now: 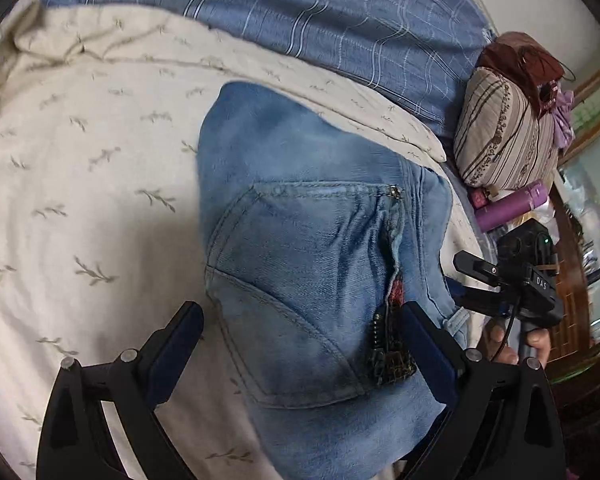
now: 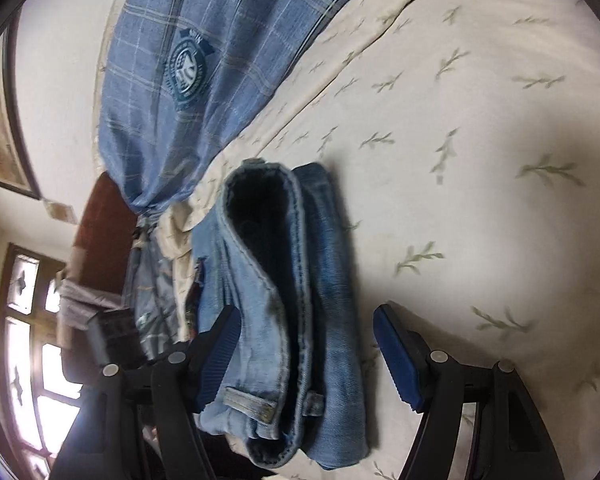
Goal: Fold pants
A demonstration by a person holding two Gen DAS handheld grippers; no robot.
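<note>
Light blue jeans (image 1: 312, 240) lie folded into a thick bundle on a cream leaf-print sheet (image 1: 80, 200), back pocket facing up. My left gripper (image 1: 300, 320) hangs open over the near end of the bundle. One of its fingers (image 1: 420, 328) is above the denim and the other is above the bare sheet. In the right wrist view the jeans (image 2: 300, 280) show their waistband end with the stacked layers and a belt loop. My right gripper (image 2: 306, 332) straddles that end with its jaws open and the pads not pressing. The left view also catches the right gripper (image 1: 480, 272), held by a hand (image 1: 536, 340).
A blue plaid blanket (image 1: 320, 20) lies across the far part of the bed. A striped pillow (image 1: 508, 136) and a purple bottle (image 1: 512, 208) sit at the bed's right edge, beside dark wooden furniture (image 1: 572, 264). A window (image 2: 32, 340) is at the left of the right wrist view.
</note>
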